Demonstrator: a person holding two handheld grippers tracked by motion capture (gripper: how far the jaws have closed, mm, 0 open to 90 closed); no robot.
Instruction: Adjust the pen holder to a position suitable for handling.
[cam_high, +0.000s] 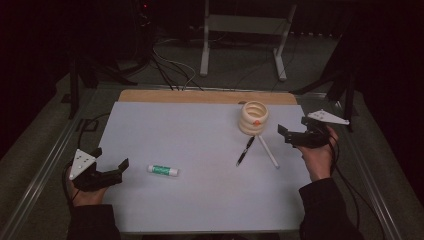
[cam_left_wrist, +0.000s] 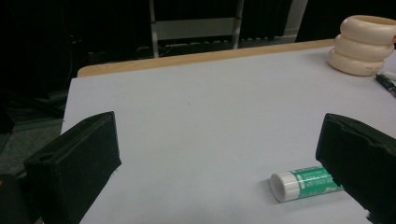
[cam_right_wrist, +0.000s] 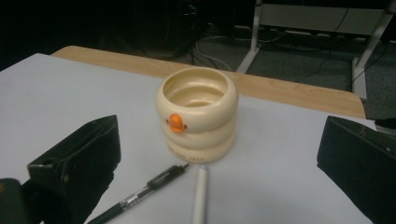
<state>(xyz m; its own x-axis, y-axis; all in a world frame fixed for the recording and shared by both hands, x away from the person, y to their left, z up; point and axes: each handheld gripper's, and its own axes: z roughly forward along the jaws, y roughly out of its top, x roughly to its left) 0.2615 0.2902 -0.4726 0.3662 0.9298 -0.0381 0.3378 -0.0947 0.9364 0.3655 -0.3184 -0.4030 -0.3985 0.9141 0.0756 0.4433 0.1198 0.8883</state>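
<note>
Two hand-held grippers, both with jaws wide apart and clamped on nothing. Left hand-held gripper (cam_high: 110, 157) low at the near left of the desk (cam_high: 200, 210), aimed across it. Just to its right, flat on the pale sheet: glue stick (cam_high: 163, 170), close beside the right jaw in the left gripper view. Long axis roughly crosswise to the person, white cap at the end toward that gripper, green-and-white label behind. Far nearer the left hand than the right. Probably best taken across the barrel, not along it: a smooth, round plastic cylinder, likely to roll.

Right hand-held gripper (cam_high: 294, 127) at the far right, facing an upright cream pot (cam_right_wrist: 198, 114) of three stacked rounded rings, glossy, with an orange knob. Black pen (cam_right_wrist: 144, 191) and white pen (cam_right_wrist: 200, 196) flat at its foot, tips near the base, splayed toward the person.
</note>
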